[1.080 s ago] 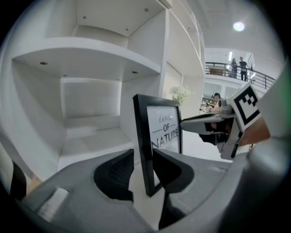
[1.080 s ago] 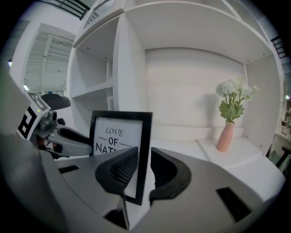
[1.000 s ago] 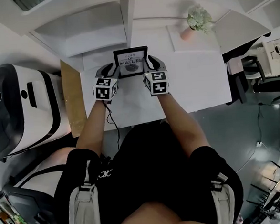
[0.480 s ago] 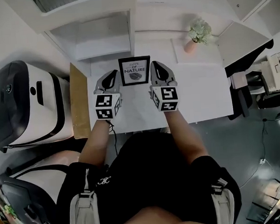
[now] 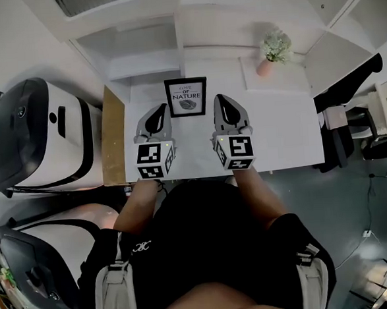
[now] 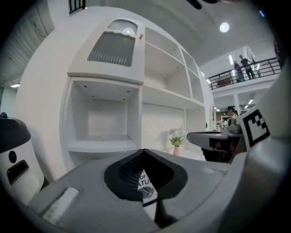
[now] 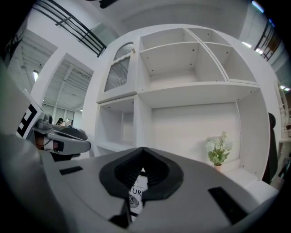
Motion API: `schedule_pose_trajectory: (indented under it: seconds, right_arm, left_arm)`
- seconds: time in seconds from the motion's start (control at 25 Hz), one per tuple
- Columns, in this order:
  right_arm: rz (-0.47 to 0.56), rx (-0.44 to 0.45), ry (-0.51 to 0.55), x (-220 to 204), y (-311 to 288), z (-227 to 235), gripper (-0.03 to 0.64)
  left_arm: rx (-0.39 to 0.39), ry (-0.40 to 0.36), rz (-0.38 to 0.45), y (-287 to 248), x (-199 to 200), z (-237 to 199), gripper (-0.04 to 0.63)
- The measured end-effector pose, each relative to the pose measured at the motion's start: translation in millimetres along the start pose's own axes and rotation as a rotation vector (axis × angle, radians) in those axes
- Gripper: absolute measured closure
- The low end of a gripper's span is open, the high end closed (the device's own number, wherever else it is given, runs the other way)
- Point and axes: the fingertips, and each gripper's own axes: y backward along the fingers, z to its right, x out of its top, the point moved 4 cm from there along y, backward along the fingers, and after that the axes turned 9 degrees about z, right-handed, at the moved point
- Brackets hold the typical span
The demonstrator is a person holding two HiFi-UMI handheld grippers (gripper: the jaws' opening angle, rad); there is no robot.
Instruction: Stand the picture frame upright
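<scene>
The black picture frame (image 5: pixel 186 97) with a white leaf print stands upright near the back of the white table (image 5: pixel 278 135), its face toward me. My left gripper (image 5: pixel 157 111) rests in front of it to the left, shut and empty, a little apart from the frame. On the frame's other side my right gripper (image 5: pixel 224 101) is likewise shut with nothing in it. In the left gripper view a strip of the frame (image 6: pixel 146 188) shows past the closed jaws. The right gripper view shows the frame (image 7: pixel 136 191) the same way.
A pink vase of white flowers (image 5: pixel 275 46) stands at the table's back right. White shelving (image 5: pixel 153 51) rises behind the table. A wooden board (image 5: pixel 113 133) edges the table's left side, beside a white and black machine (image 5: pixel 34 138). Dark furniture (image 5: pixel 348 100) lies at the right.
Both grippers have let go of the frame's sides, drawn back toward me and shut. The frame stays standing where it was.
</scene>
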Motion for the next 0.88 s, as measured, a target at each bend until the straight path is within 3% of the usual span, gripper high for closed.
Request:
schedule_pose_trajectory:
  seconds: [0.88]
  right_arm:
    - [-0.002, -0.004, -0.012, -2.0, 6.5, -9.6, 0.617]
  left_arm:
    - [0.007, -0.013, 0.007, 15.7, 9.0, -2.1, 0.578]
